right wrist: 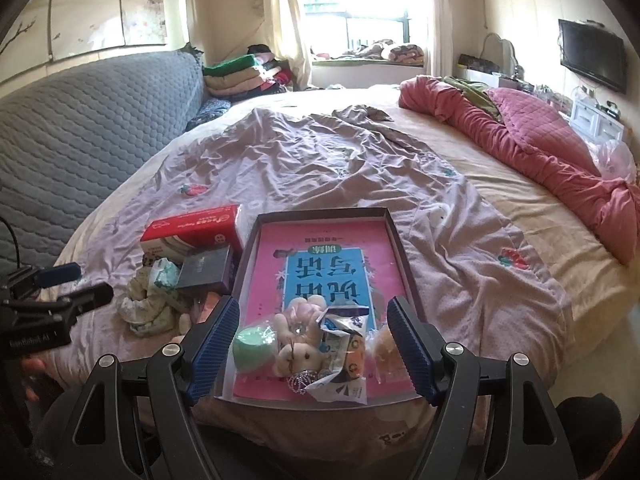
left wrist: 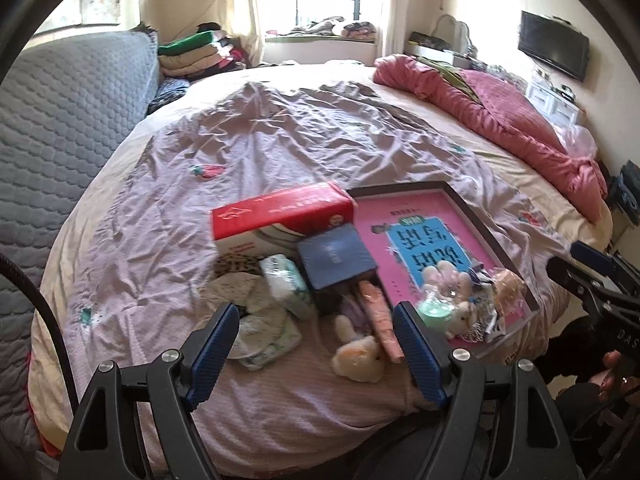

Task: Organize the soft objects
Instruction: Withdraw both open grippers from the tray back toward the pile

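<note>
A shallow dark box lid with a pink liner (left wrist: 500, 236) (right wrist: 384, 236) lies on the bed. In its near end lie a mint round pad (right wrist: 254, 346), small plush bears (right wrist: 298, 354), a snack packet (right wrist: 340, 368) and an orange soft thing (right wrist: 386, 346). Left of the tray a cream plush bunny (left wrist: 358, 356), a pale cloth (left wrist: 256, 320) (right wrist: 148, 304) and a tissue pack (left wrist: 286, 284) lie loose. My left gripper (left wrist: 318, 344) is open and empty above the bunny. My right gripper (right wrist: 314, 340) is open and empty over the tray's near end.
A red and white carton (left wrist: 280, 216) (right wrist: 192, 232) and a dark blue box (left wrist: 336, 256) (right wrist: 206, 268) lie behind the loose pile. A grey sheet covers the bed; a pink quilt (right wrist: 540, 148) lies at the right, a grey padded headboard (left wrist: 68, 120) at the left.
</note>
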The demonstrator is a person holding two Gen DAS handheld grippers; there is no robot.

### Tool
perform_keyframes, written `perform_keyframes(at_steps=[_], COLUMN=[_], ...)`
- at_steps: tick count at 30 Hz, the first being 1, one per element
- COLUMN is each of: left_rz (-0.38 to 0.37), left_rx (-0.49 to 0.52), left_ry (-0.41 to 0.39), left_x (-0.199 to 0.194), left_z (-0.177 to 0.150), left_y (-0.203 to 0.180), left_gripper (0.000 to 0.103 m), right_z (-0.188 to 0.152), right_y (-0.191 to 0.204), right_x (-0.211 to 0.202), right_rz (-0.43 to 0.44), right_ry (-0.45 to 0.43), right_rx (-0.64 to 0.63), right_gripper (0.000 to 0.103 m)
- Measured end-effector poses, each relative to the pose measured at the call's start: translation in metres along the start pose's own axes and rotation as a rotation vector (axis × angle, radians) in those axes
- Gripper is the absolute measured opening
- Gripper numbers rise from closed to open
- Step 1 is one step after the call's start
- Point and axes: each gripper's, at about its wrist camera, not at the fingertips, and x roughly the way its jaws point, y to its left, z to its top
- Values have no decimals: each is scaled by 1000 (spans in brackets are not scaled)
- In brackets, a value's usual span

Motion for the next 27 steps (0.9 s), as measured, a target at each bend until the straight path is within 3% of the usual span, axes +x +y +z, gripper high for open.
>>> perform_keyframes(at_steps=[27], left_rz=[104], left_rx=[-207], left_ry=[-3], left_x=[-12], left_z=[-6], left_y=[115], left_gripper=[79], right_z=[5], right_y=[57], right_x=[3], right_rz=[76], right_ry=[-11], right_rx=[-96], right_gripper=[78])
